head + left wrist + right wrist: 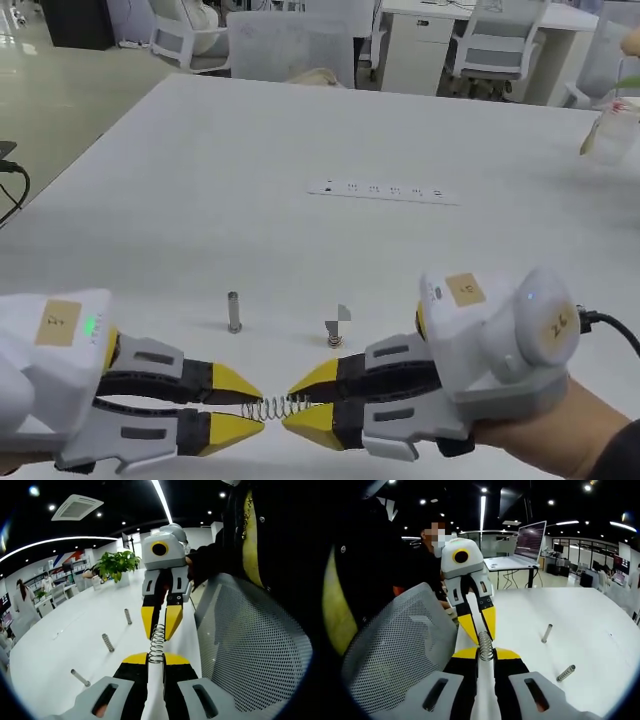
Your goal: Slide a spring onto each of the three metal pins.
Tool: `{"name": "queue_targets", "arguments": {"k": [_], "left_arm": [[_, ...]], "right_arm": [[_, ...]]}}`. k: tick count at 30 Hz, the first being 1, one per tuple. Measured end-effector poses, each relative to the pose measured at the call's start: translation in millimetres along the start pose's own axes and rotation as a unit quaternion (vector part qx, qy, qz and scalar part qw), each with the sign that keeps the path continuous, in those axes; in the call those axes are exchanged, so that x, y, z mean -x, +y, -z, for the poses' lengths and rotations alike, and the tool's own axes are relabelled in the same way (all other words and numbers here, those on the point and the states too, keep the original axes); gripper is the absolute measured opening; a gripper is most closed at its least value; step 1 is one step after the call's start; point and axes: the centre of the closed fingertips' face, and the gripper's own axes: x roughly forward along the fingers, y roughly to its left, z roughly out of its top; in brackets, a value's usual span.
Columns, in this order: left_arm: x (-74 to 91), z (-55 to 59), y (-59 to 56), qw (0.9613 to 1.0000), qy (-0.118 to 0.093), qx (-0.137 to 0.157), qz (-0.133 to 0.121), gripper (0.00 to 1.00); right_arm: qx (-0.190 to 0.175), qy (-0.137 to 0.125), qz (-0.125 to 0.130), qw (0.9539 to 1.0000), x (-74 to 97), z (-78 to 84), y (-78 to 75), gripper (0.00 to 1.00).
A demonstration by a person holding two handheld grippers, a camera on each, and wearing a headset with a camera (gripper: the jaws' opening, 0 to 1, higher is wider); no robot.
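Note:
A small metal spring point(276, 405) lies level between the two grippers near the table's front edge. My left gripper point(262, 408) comes in from the left and my right gripper point(288, 404) from the right, tip to tip, each shut on one end of the spring. In the left gripper view the spring point(157, 642) runs from my own jaws up to the right gripper point(160, 630). A bare pin point(234, 312) stands behind them. A pin with a spring on it point(334, 337) is to its right. Another sprung pin point(128, 616) shows farther along the row.
A white power strip point(380, 190) lies mid-table. Office chairs point(190, 30) and desks stand beyond the far edge. A clear bottle point(605, 130) is at the right edge. A grey mesh chair back point(250, 645) is close behind the grippers, beside a person in dark clothes.

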Motion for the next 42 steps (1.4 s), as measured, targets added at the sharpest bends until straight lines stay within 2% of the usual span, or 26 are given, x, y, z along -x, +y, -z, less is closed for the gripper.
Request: {"name": "queue_targets", "arguments": {"k": [22, 42], "left_arm": [[-8.1, 0.9, 3.3, 0.9999, -0.006, 0.012, -0.005, 0.02], [-15.4, -1.6, 1.2, 0.9996, -0.016, 0.022, -0.005, 0.02]], "right_arm": [[0.018, -0.008, 0.006, 0.9998, -3.1, -22.4, -2.2, 0.08], [0.024, -0.019, 0.005, 0.9995, -7.9, -31.2, 1.7, 0.07]]}}
